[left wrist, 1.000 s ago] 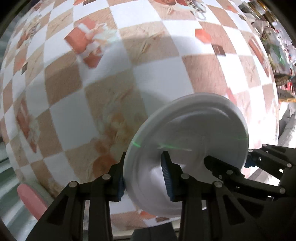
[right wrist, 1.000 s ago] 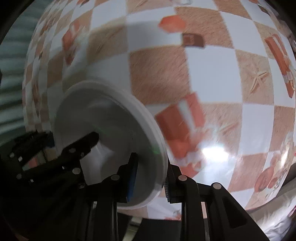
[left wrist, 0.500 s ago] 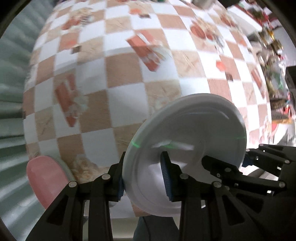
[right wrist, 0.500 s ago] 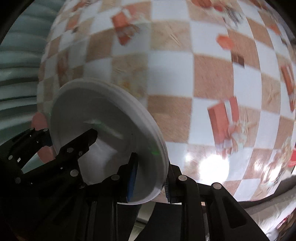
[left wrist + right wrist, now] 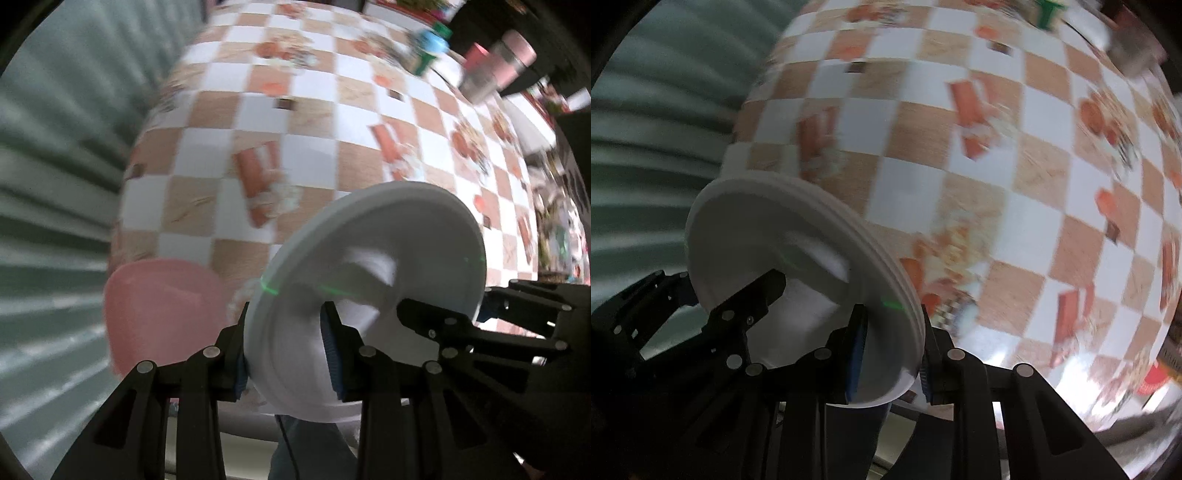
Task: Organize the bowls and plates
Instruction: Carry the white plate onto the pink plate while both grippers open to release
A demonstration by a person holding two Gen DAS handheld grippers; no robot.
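A round white plastic plate (image 5: 373, 295) hangs tilted on edge above a counter (image 5: 314, 122) covered in an orange-and-white checked cloth, pinched from both sides. The left hand-held gripper (image 5: 286, 349) clamps its blue-padded fingers on the plate's near rim; the right hand-held gripper (image 5: 892, 350) does the same on the opposite rim, and each shows as a dark linkage at the edge of the other's view. From the right wrist the rim looks ribbed, perhaps several stacked plates, though blur leaves that unsettled. A pink plastic dish (image 5: 162, 314) sits near the counter's edge, low to the left of the plate, partly cut off by the left fingers; whether it is a bowl or a plate cannot be told. At the far end stand a pink-and-metal tumbler (image 5: 498, 66) and a green-and-blue container (image 5: 430, 48), both smeared by motion. The plate's lower edge is hidden behind the gripper arms.
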